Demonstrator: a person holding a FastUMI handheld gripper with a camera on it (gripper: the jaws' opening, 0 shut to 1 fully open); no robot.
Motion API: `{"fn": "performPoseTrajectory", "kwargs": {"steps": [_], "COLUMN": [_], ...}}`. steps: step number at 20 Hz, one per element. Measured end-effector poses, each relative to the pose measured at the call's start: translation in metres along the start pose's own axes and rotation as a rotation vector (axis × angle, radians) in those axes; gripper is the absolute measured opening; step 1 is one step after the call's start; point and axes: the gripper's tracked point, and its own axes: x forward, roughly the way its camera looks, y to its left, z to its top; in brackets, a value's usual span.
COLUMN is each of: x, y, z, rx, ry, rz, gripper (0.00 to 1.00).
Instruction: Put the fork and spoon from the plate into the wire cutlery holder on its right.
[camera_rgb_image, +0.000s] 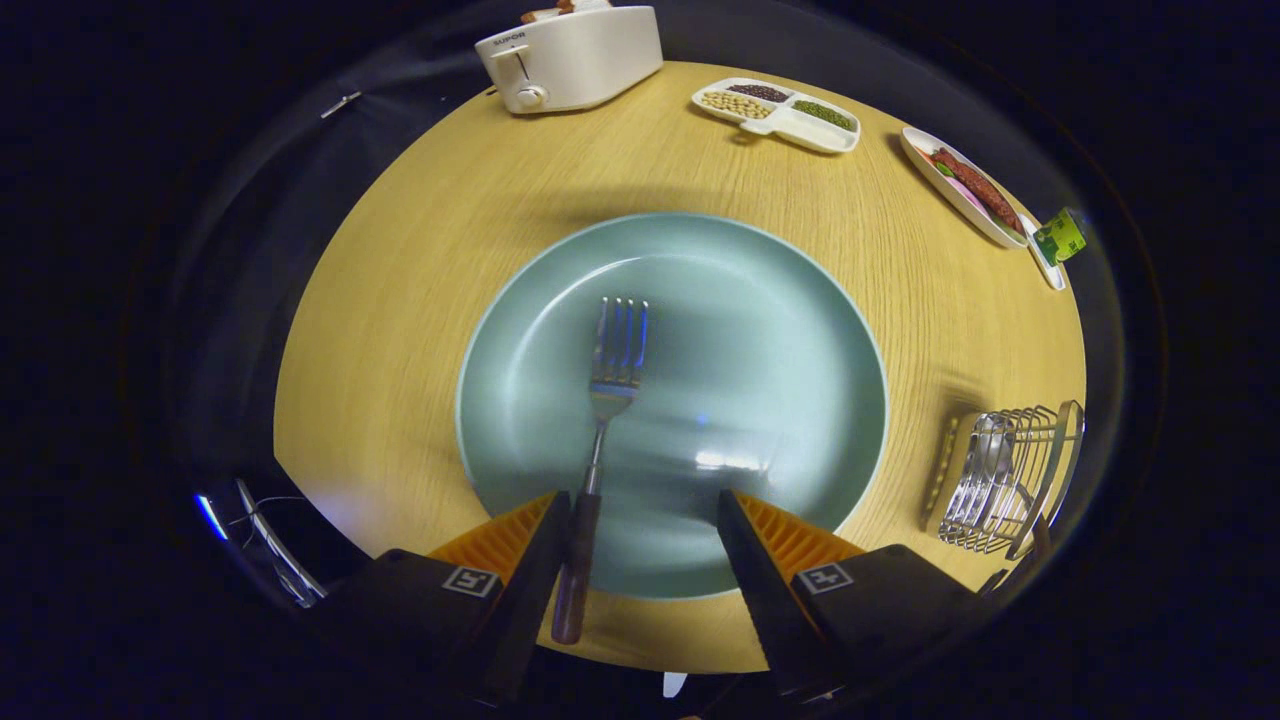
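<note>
Gripper view:
Gripper (645, 520): fingers spread wide, grasping nothing.
Fork (598, 440): on the plate (800, 330), handle just beside the left finger, tines pointing away.
Holder (1005, 480): right of the plate, cutlery already inside.
Advice: centre the handle between the fingers first, then close.

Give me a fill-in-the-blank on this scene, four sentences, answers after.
1. The fork lies on the ___.
2. The gripper is ___, its fingers either side of the fork's handle.
3. The holder already contains a ___.
4. Beyond the plate stands a white ___.

Answers: plate; open; spoon; toaster
</note>
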Motion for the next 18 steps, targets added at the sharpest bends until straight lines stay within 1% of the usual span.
{"fn": "performPoseTrajectory", "kwargs": {"steps": [1,2,3,4,5,8,9,10,11,12,13,14,18], "x": [0.001,0.002,0.003,0.002,0.003,0.000,0.004,0.000,0.003,0.002,0.001,-0.001,-0.011], "y": [-0.004,-0.006,-0.007,-0.006,-0.004,-0.004,-0.003,-0.006,-0.003,-0.004,-0.003,-0.003,-0.002], "z": [0.001,0.002,0.001,0.000,-0.001,-0.002,-0.003,-0.003,-0.004,-0.004,-0.004,-0.003,0.001], "rx": [0.002,0.004,0.003,-0.005,-0.016,-0.028,-0.047,-0.056,-0.062,-0.065,-0.065,-0.058,-0.044], "ry": [0.002,0.003,0.014,0.016,0.027,0.037,0.033,0.030,0.027,0.030,0.028,0.029,0.005], "rz": [-0.007,-0.008,-0.003,0.012,0.035,0.059,0.073,0.065,0.083,0.097,0.110,0.117,0.147], "gripper": [0.90,0.80,0.71,0.53,0.50,0.25,0.23,0.18,0.13,0.11,0.10,0.07,0.07]}}
